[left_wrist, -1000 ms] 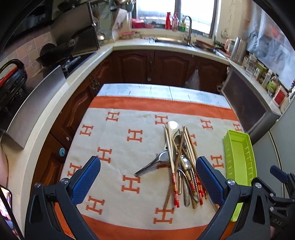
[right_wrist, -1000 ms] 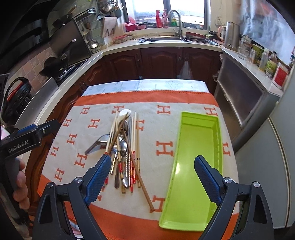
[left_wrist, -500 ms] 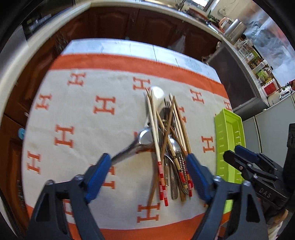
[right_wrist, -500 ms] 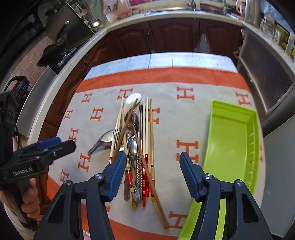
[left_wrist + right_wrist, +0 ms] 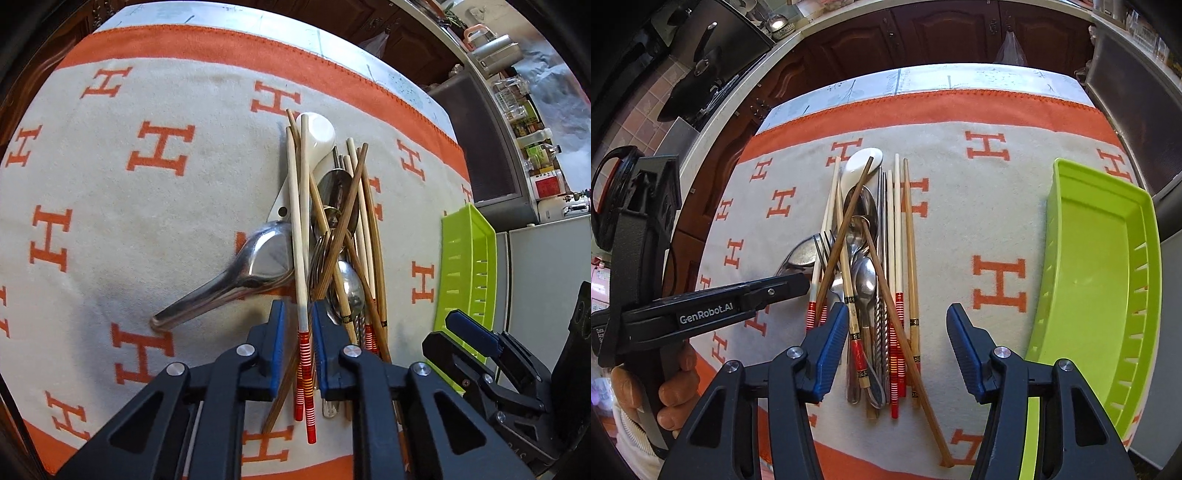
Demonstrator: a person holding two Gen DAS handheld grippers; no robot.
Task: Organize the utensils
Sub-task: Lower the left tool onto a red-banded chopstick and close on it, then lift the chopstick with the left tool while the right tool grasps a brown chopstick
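A pile of utensils (image 5: pixel 871 266) lies on the cloth: wooden and white red-tipped chopsticks, metal spoons, a fork (image 5: pixel 823 247), a white ceramic spoon (image 5: pixel 317 133) and a big steel ladle spoon (image 5: pixel 266 258). My left gripper (image 5: pixel 298 314) points down at the pile's left edge. Its jaws are closing around a white chopstick with a red-striped end (image 5: pixel 302 258), and a thin gap still shows beside it. My right gripper (image 5: pixel 897 310) hovers half open over the handle ends, touching nothing. The left gripper (image 5: pixel 798 286) also shows in the right wrist view, with a hand holding it.
An empty lime-green tray (image 5: pixel 1100 258) sits to the right of the pile, also seen as the green tray (image 5: pixel 465 258). The cream cloth with orange H marks (image 5: pixel 147 221) covers the table. Dark cabinets and counters surround it. The right gripper (image 5: pixel 458 321) sits close beside the left.
Both grippers dropped and tilted down toward the pile. The left jaws went from wide open to narrow around the white chopstick. The right jaws narrowed to about half.
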